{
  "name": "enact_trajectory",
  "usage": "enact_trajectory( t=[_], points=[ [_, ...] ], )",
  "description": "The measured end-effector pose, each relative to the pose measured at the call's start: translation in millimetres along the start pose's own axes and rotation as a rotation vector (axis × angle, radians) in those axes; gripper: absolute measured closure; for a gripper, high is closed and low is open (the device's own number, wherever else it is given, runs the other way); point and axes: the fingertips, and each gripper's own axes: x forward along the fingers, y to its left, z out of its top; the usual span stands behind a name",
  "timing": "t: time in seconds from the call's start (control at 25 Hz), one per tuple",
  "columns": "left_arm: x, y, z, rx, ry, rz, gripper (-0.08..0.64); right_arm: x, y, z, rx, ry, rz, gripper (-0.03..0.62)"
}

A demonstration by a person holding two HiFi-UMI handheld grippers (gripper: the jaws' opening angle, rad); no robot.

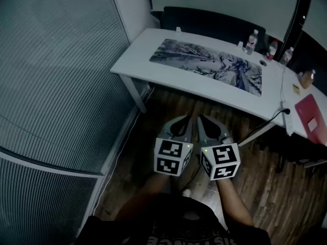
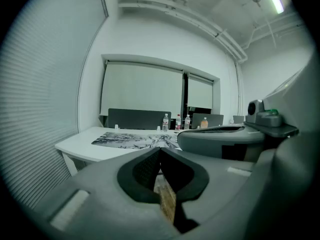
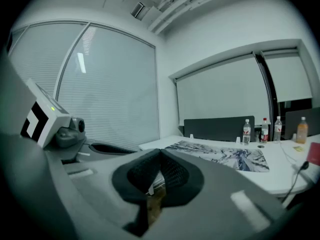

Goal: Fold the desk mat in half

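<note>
A long desk mat (image 1: 207, 65) with a grey-blue print lies flat and unfolded on the white desk (image 1: 137, 60). It shows far off in the left gripper view as the mat (image 2: 131, 139) and in the right gripper view as the mat (image 3: 225, 156). Both grippers hang side by side over the wooden floor, well short of the desk. My left gripper (image 1: 188, 119) is shut with nothing in it, tips meeting (image 2: 159, 148). My right gripper (image 1: 199, 118) is likewise shut and empty, tips together (image 3: 160, 151).
Water bottles (image 1: 250, 41) stand at the desk's far edge, an orange-capped bottle (image 1: 306, 79) and a red folder (image 1: 312, 117) at its right end. A cable (image 1: 282, 93) runs down to a plug. A blind-covered glass wall (image 1: 51, 75) is on the left; dark partitions (image 1: 209, 22) stand behind the desk.
</note>
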Motion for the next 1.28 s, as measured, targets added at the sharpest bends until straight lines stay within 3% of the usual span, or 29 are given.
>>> enact_trajectory(
  t=[0.32, 1.0, 1.28],
  points=[
    [38.2, 42.8, 5.0, -0.009, 0.013, -0.045, 0.555, 56.6, -8.1, 5.1, 0.004, 0.008, -0.021, 0.591],
    [101.9, 207.6, 33.4, -0.083, -0.005, -0.126, 0.555, 227.2, 21.9, 27.6, -0.009, 0.072, -0.062, 0.591],
    [120.6, 238.3, 38.0, -0.066, 0.012, -0.159, 0.555, 263.9, 25.3, 35.5, -0.012, 0.076, -0.089, 0.591]
  ],
)
